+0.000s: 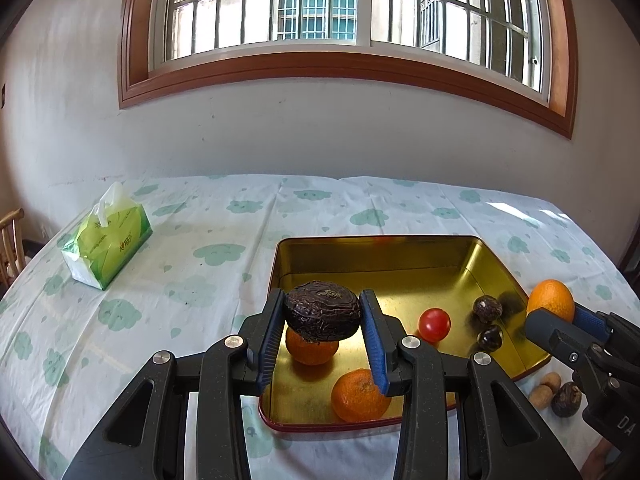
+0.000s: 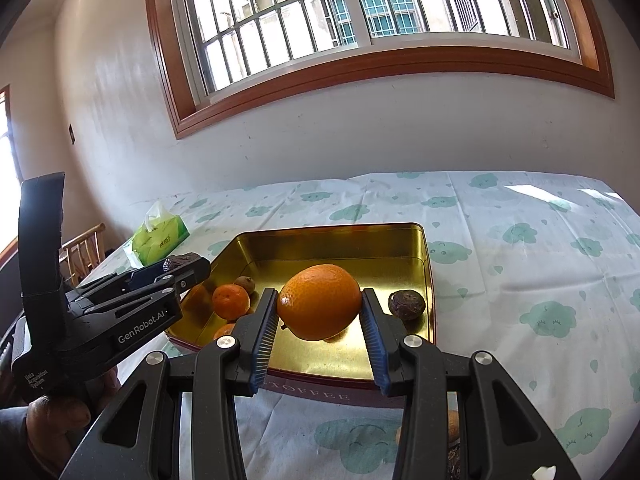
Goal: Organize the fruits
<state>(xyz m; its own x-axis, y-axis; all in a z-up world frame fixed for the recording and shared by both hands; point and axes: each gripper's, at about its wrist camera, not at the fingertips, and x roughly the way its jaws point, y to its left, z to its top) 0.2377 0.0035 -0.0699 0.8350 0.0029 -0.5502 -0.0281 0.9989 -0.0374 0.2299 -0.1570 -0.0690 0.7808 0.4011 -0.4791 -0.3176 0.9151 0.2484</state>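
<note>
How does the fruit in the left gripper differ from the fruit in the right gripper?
The dark fruit in the left gripper is brown-black and wrinkled; the orange in the right gripper is bright and fairly smooth. The orange looks rounder, the dark fruit flatter. Both are clamped between blue pads above the gold tin.

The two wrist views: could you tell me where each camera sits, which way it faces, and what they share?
Left wrist: rides the left gripper, facing the windowed wall over the gold tin; its fingers clamp a dark wrinkled fruit; the right gripper shows.
Right wrist: rides the right gripper, facing likewise; clamps a large orange; the left gripper and a hand show.
Shared: tin, tissue pack, window.
</note>
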